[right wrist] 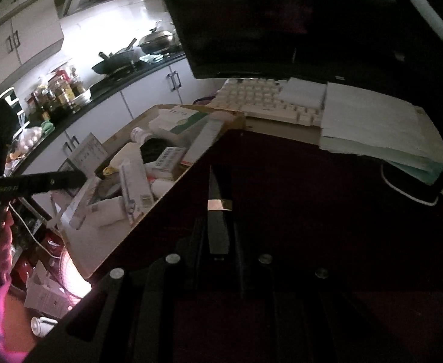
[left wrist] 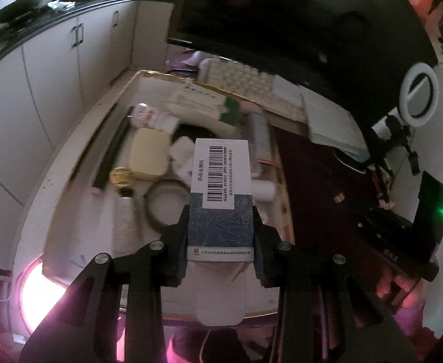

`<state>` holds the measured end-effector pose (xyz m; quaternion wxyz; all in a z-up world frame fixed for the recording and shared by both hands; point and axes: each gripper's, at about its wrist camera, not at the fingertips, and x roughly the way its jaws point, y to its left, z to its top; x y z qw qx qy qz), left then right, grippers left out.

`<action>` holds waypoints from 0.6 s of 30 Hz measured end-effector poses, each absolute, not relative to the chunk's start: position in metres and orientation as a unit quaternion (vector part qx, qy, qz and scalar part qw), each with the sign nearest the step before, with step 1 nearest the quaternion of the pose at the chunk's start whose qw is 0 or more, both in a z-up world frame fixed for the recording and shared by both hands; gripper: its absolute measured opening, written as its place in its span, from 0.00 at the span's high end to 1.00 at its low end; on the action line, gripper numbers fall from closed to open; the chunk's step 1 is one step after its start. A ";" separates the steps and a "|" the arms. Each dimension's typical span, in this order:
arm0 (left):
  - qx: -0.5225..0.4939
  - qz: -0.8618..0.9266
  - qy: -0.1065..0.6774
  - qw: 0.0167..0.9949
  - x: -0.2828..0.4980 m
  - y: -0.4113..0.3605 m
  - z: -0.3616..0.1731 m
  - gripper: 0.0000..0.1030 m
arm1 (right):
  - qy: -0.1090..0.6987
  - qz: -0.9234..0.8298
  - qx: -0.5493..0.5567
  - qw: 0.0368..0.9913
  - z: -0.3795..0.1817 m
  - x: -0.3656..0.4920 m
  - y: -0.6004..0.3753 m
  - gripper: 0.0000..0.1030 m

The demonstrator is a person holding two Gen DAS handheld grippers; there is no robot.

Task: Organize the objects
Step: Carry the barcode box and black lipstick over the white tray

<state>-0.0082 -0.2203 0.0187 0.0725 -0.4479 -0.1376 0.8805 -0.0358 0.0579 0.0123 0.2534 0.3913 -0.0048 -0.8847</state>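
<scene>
While the left gripper (left wrist: 221, 230) clamps a white medicine box (left wrist: 221, 187) with a barcode label by its blue lower end, the box hangs over a cluttered cardboard tray (left wrist: 106, 115), a cream case (left wrist: 148, 154) lying at its ten o'clock. To the right, the right gripper (right wrist: 218, 242) is clenched on a slim black pen (right wrist: 216, 211) with a gold band, above the dark desk (right wrist: 312, 196), a keyboard (right wrist: 266, 96) at one o'clock.

Dark maroon table (right wrist: 297, 181). Directly on it: open cardboard box (left wrist: 285, 199) at left edge, cream keyboard (right wrist: 263, 96), paper stack (right wrist: 372, 124), monitor (right wrist: 281, 15) behind.
</scene>
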 end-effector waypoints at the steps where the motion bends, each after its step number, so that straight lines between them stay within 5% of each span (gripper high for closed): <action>1: -0.449 0.880 -0.137 0.068 -0.008 -0.224 0.018 0.67 | -0.004 -0.883 0.393 0.256 0.012 -0.036 0.056 0.85; 18: -0.475 0.874 -0.098 -0.034 -0.018 -0.288 -0.004 0.67 | 0.007 -0.872 0.396 0.287 0.010 -0.027 0.027 0.85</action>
